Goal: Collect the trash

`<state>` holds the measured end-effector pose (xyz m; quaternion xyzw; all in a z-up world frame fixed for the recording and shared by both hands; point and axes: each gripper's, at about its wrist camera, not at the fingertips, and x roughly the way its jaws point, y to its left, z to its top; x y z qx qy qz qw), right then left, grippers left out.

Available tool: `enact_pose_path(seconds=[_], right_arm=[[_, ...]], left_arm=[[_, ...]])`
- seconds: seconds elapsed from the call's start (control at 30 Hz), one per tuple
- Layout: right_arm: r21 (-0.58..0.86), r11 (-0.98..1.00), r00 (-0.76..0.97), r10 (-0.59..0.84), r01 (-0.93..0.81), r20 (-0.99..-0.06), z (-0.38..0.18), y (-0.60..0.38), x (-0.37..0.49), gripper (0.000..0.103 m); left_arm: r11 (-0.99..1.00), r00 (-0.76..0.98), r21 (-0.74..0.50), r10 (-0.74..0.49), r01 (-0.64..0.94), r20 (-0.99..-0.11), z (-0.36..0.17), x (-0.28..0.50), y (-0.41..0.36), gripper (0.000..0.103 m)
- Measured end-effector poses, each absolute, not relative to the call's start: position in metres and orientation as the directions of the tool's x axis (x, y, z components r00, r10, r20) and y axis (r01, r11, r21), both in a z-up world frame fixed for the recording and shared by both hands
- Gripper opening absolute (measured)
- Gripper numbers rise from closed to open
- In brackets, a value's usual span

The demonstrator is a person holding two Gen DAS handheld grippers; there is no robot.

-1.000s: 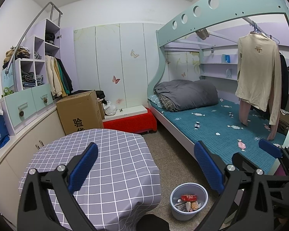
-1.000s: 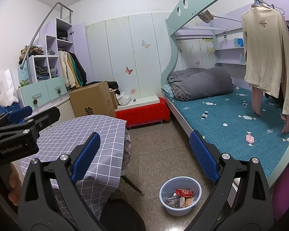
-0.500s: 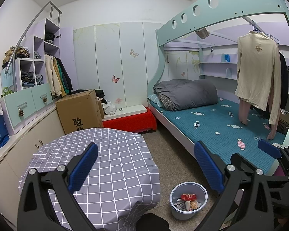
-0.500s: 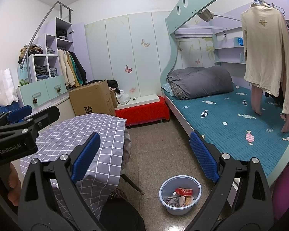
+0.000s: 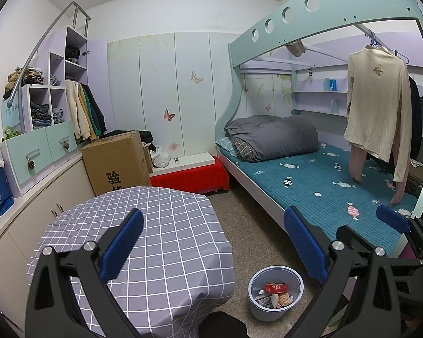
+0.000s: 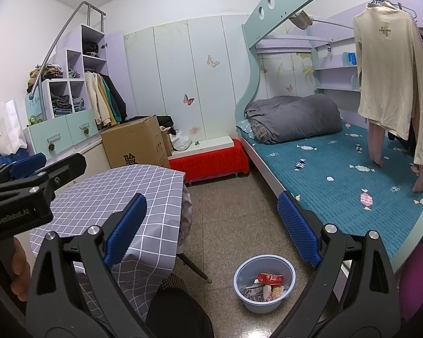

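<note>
A pale blue bin stands on the floor between table and bed, holding a red wrapper and other wrappers. It also shows in the right wrist view. My left gripper is open and empty, held above the table's right edge and the floor. My right gripper is open and empty, above the floor beyond the bin. The left gripper shows side-on at the left of the right wrist view; the right gripper's finger shows at the right of the left wrist view.
A round table with a grey checked cloth is at the left. A bunk bed with a teal mattress fills the right. A cardboard box and a red-covered bench stand behind the table. Cabinets line the left wall.
Both views have barely shifted. Both grippers stay open and empty.
</note>
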<state>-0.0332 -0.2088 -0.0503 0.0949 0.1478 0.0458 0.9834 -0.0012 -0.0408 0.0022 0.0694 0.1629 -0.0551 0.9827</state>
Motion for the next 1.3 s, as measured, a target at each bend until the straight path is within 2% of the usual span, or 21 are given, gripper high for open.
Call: enact_pose_path(seconds=[1.3], right_arm=[[0.206, 0.976, 0.949, 0.124, -0.065, -0.289, -0.0543, -0.2064, -0.0332, 0.092]], left_arm=[[0.984, 0.940, 0.118, -0.087, 0.133, -0.331, -0.0005, -0.0017, -0.0414, 0.098]])
